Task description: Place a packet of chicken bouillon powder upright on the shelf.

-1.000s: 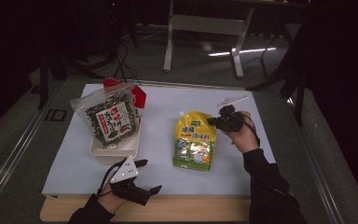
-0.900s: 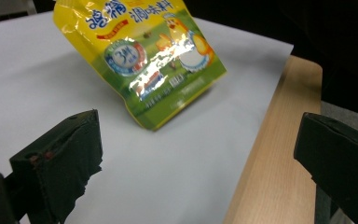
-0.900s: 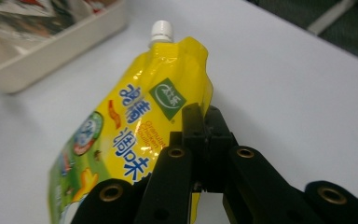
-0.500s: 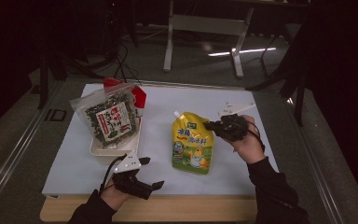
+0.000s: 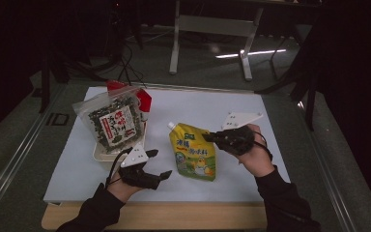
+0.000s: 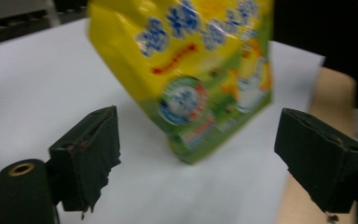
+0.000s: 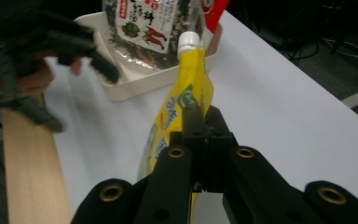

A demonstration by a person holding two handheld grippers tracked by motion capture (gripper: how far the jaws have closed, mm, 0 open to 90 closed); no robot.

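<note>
On a white table [image 5: 280,125] edged with bare wood at the person's side, a yellow spouted pouch [image 5: 193,152] lies near the middle, its white cap pointing toward the far left. At the pouch's right edge, the right gripper [image 5: 213,138] has its jaws pressed together on the pouch's side seam; in the right gripper view the black jaws meet flat on the yellow film [image 7: 186,100] below the cap. Just left of the pouch's lower corner, the left gripper [image 5: 158,164] is held with its jaws spread wide and nothing between them, and in the left gripper view the pouch's green bottom edge [image 6: 200,100] sits beyond the two parted pads. Left of the pouch and beyond the left gripper, a white tray [image 5: 99,153] holds a clear bag of dark dried snack [image 5: 111,121] leaning upright, with a red packet [image 5: 144,98] behind it.
</note>
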